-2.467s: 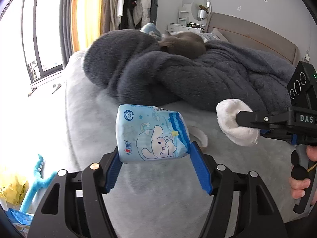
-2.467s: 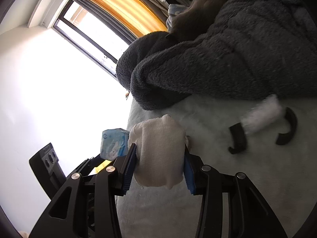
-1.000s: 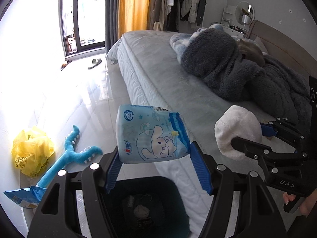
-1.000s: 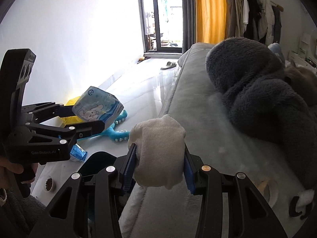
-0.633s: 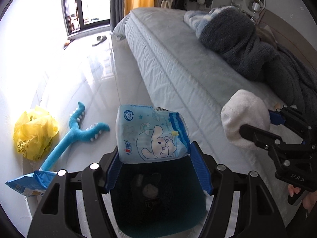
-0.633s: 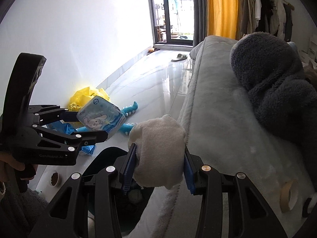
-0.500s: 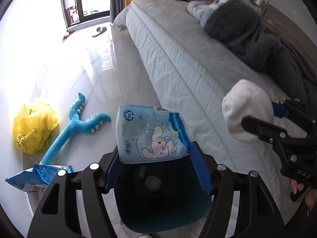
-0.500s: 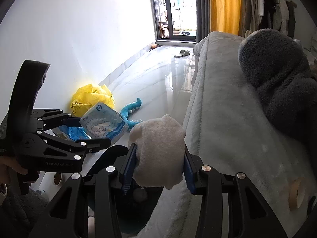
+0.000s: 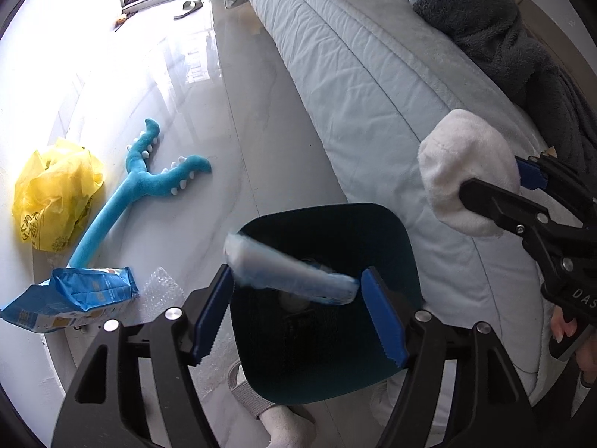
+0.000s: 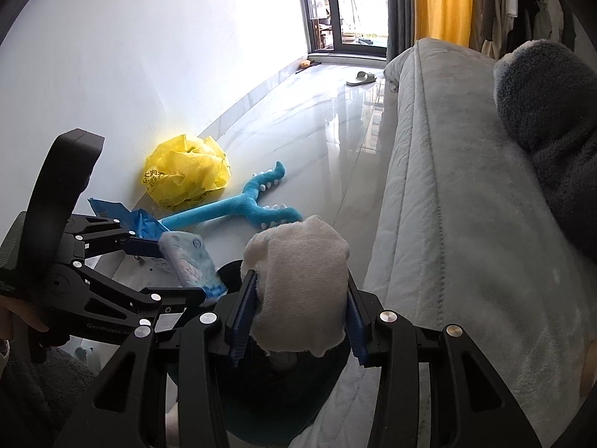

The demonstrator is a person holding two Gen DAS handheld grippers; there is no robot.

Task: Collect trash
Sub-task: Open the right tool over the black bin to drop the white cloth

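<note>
A dark teal bin [image 9: 391, 224] stands on the floor beside the bed, straight below my left gripper [image 9: 294, 272]. Its jaws are opening, and the light-blue tissue pack [image 9: 291, 272] lies blurred and tilted between them, slipping loose over the bin mouth. In the right wrist view the same pack [image 10: 190, 261] hangs between the left gripper's [image 10: 175, 265] spread fingers. My right gripper [image 10: 298, 298] is shut on a white cloth wad [image 10: 298, 283], held above the bin's [image 10: 231, 267] bed-side edge. From the left wrist view the wad [image 9: 462, 171] sits up and to the right of the bin.
On the glossy floor lie a yellow plastic bag [image 9: 56, 194], a blue plush toy [image 9: 141, 183], a crumpled blue packet [image 9: 74, 298] and bubble wrap [image 9: 164, 291]. The grey bed [image 9: 373, 74] with a dark fleece blanket [image 9: 485, 18] runs along the right. A socked foot [image 9: 283, 425] stands by the bin.
The left jaws have spread and the tissue pack has tipped from upright to edge-on, dropping out of the grip. Both grippers have sunk closer over the bin.
</note>
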